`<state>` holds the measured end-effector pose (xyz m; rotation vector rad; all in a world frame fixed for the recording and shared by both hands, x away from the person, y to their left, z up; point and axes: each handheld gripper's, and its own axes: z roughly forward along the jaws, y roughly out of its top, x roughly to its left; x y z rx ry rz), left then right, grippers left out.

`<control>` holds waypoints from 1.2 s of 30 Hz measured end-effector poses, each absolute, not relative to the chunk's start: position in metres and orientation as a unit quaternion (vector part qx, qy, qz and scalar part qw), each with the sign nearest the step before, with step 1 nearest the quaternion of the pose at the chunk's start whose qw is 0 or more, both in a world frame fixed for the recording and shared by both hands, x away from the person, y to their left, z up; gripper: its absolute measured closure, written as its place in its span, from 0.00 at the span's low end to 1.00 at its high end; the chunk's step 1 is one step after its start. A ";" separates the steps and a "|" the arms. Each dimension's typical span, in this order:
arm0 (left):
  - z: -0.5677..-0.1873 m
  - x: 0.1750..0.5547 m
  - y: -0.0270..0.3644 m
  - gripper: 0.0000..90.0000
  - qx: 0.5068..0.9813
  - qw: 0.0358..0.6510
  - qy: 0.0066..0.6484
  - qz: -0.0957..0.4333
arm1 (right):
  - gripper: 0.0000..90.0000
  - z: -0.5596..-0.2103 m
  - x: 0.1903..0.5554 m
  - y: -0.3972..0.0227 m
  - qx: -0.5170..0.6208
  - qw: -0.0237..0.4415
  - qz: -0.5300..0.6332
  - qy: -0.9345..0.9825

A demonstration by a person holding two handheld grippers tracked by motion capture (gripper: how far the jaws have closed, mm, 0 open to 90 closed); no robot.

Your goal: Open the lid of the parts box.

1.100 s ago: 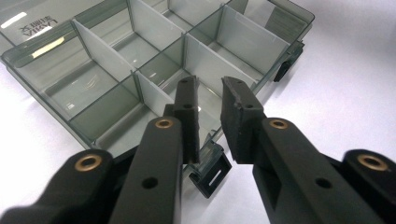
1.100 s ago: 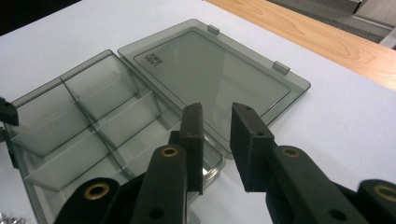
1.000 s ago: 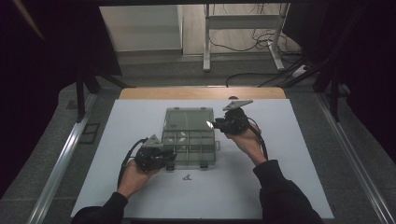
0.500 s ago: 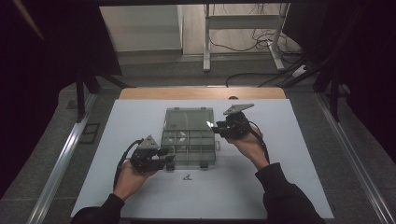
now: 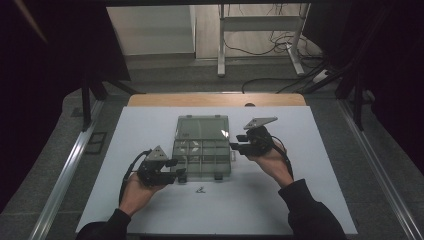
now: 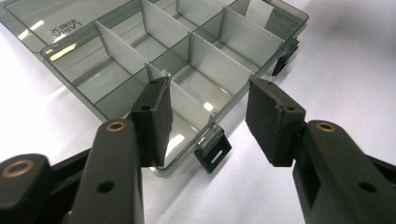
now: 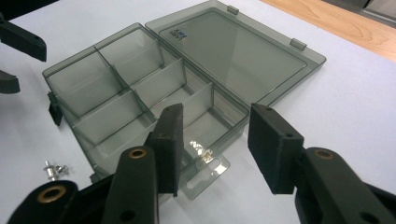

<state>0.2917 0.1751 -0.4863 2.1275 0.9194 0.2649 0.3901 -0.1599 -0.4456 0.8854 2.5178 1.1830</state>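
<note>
Organiser box of smoky clear plastic lies open on the white table, its lid folded flat on the far side, between our two tongs.

Left gripper: we hold it at the box's near left corner. Its jaws have just been opening and now stand roughly half apart with nothing gripped. In the left gripper view, the front wall and one black latch sit in the gap, with neither pad visibly pressing on them.

Right gripper: we hold it at the box's right edge. Its jaws have likewise just been opening, stand roughly half apart and clasp nothing. In the right gripper view, the clear hang tab juts from the box wall just ahead of the gap.

Small metal screws lie on the table just in front of the box, between our hands.

Bare table surface extends outward of each gripper and nearward to the table edge; beyond the lid a wooden strip borders the far side.
</note>
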 end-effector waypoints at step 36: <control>-0.479 0.275 0.207 0.25 0.824 0.398 0.384 0.123 | 0.48 -0.449 0.333 -0.207 0.310 0.125 0.417 0.845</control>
